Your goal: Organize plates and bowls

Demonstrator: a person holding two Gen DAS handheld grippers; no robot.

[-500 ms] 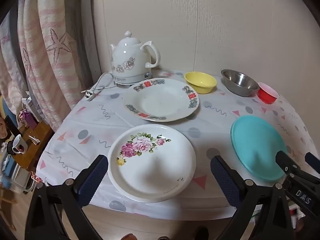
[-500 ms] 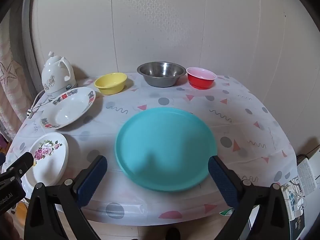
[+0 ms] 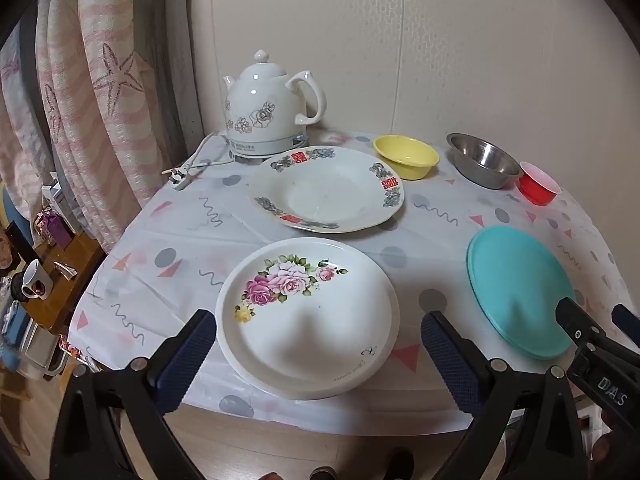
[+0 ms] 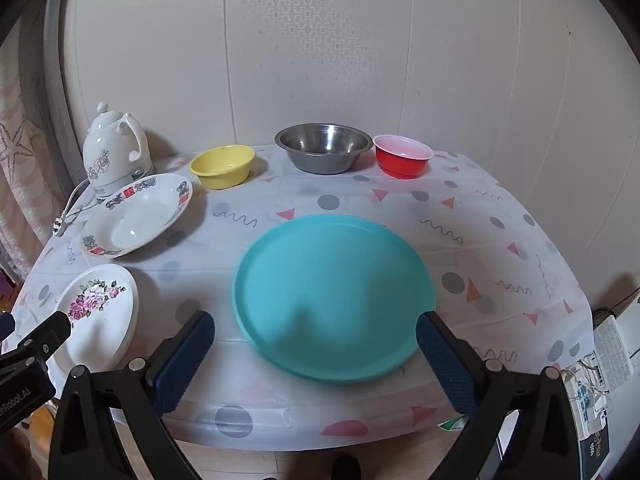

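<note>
Plates: three, lying apart on the table [image 4: 500,240] (rose plate [image 3: 308,316], bordered plate [image 3: 326,190], teal plate [image 4: 334,298])
Bowls: three along the wall, yellow bowl [image 4: 223,166], steel bowl [image 4: 324,148], red bowl [image 4: 402,156]
Kettle: one white kettle [image 3: 268,112]
Left gripper [image 3: 318,354]: wide open, holding nothing
Right gripper [image 4: 316,354]: wide open, holding nothing

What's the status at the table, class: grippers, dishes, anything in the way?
Left gripper open, facing rose plate. Right gripper open, facing teal plate. Nothing stacked; yellow bowl, steel bowl, red bowl apart at back. Path clear.
</note>
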